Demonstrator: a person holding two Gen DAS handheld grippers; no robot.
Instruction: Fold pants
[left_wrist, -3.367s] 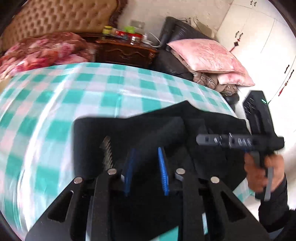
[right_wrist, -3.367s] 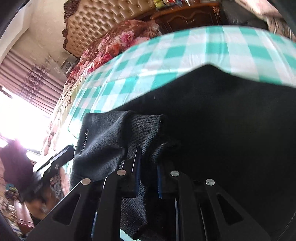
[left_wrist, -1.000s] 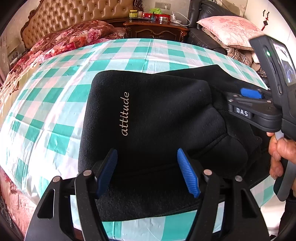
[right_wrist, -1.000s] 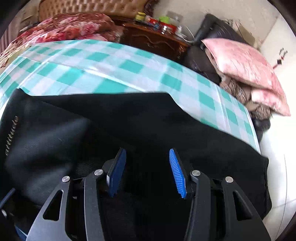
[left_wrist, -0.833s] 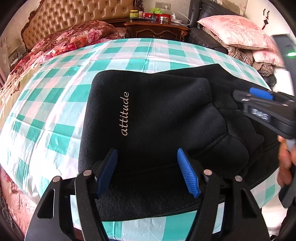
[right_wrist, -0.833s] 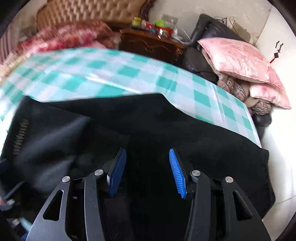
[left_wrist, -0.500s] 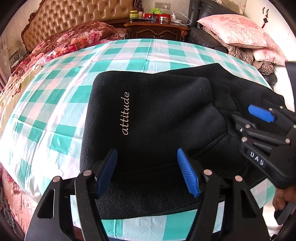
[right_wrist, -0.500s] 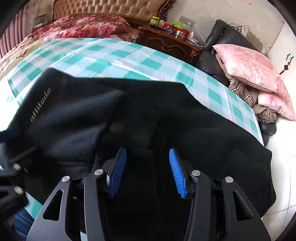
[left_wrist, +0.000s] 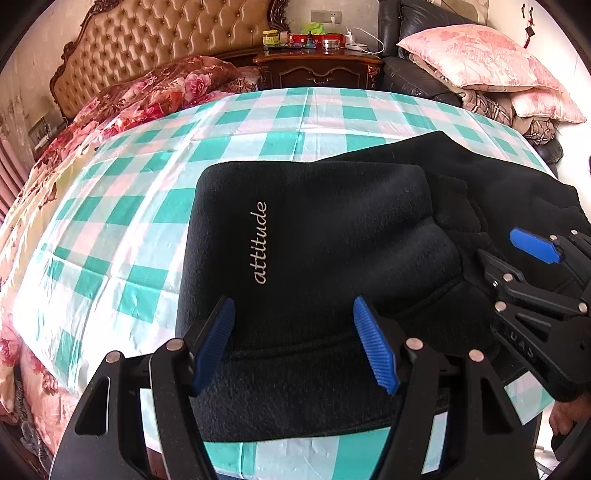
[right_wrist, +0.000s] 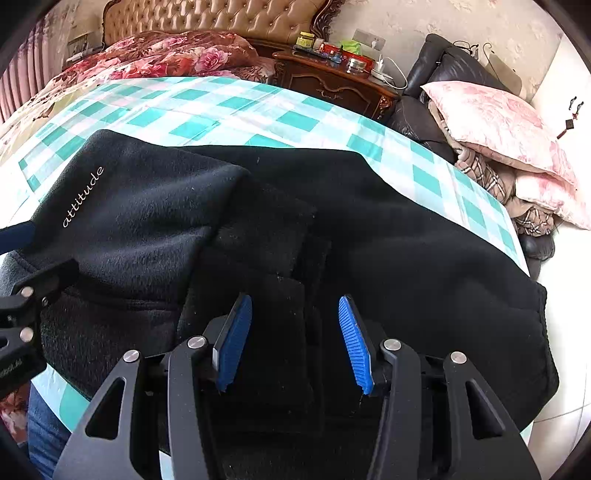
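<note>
the black pants (left_wrist: 332, 236) lie along the near edge of the checked table (left_wrist: 122, 229), one end already folded over; the long stretch toward the table's right edge remains. left gripper (left_wrist: 295, 339) and right gripper (right_wrist: 291, 339) hover parted, holding nothing

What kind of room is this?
Most likely a home bedroom: a tufted headboard behind a floral quilt, a wooden nightstand beside it, and pink pillows stacked nearby.

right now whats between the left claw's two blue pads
Only the black pants: the left claw hangs open over their near folded edge, gripping nothing. The left wrist view shows it.
</note>
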